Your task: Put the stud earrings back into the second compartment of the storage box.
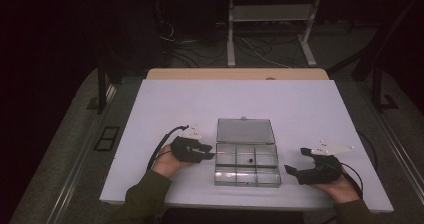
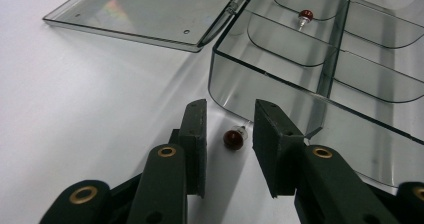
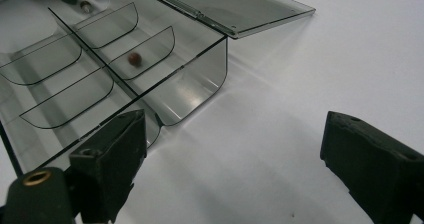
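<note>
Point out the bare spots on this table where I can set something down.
Most of the white table is bare: the wide stretch behind the open lid, the far corners, and the patch between the clear box and the right gripper. It is crowded at the box's left wall, where the left gripper brackets a small red bulb.

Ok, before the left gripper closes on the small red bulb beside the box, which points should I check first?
1. Loose bulb lies between the left gripper jaws: ok.
2. Jaws touch the bulb: not yet, small gaps on both sides.
3. Clear box lid open flat on the table: ok.
4. Second bulb already lies in one compartment: ok.
5. Right gripper open, holding nothing, near the box corner: ok.
6. Box wall close to one left jaw, whether it touches: cannot tell.
</note>
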The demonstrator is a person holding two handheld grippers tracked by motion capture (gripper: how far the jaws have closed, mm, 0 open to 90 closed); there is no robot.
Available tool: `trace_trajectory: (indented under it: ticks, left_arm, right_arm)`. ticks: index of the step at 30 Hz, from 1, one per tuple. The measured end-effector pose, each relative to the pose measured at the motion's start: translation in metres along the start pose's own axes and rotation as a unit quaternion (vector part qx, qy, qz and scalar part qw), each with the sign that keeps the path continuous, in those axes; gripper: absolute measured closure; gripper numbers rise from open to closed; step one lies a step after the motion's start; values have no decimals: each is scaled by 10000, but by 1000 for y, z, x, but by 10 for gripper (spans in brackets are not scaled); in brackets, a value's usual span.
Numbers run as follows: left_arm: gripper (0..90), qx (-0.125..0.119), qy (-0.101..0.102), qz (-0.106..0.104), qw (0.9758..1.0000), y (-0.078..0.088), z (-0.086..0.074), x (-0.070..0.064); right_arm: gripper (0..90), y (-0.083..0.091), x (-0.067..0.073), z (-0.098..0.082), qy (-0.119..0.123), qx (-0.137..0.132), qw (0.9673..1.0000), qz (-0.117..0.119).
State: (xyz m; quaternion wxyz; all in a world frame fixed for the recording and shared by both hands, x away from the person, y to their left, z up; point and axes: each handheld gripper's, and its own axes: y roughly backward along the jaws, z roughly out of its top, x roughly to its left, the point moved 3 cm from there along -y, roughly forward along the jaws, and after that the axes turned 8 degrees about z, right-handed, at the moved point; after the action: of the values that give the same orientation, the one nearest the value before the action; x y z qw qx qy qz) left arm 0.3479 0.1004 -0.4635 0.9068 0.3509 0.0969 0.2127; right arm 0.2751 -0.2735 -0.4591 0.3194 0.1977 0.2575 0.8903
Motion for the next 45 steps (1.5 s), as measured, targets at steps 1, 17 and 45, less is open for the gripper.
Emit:
trace_trajectory:
  ticks: [1, 17, 45]
  left_arm:
    - [665, 7, -10, -30, 10000, -1, 0, 0]
    - [766, 101, -326, -134, 9993, -7, -4, -4]
    - [797, -161, 111, 98, 9998, 21, 2, 7]
  right_arm:
    - [108, 0, 0, 0, 0, -2, 10000, 1]
    - [108, 0, 0, 0, 9, 6, 10000, 15]
    - [108, 0, 0, 0, 32, 10, 10000, 27]
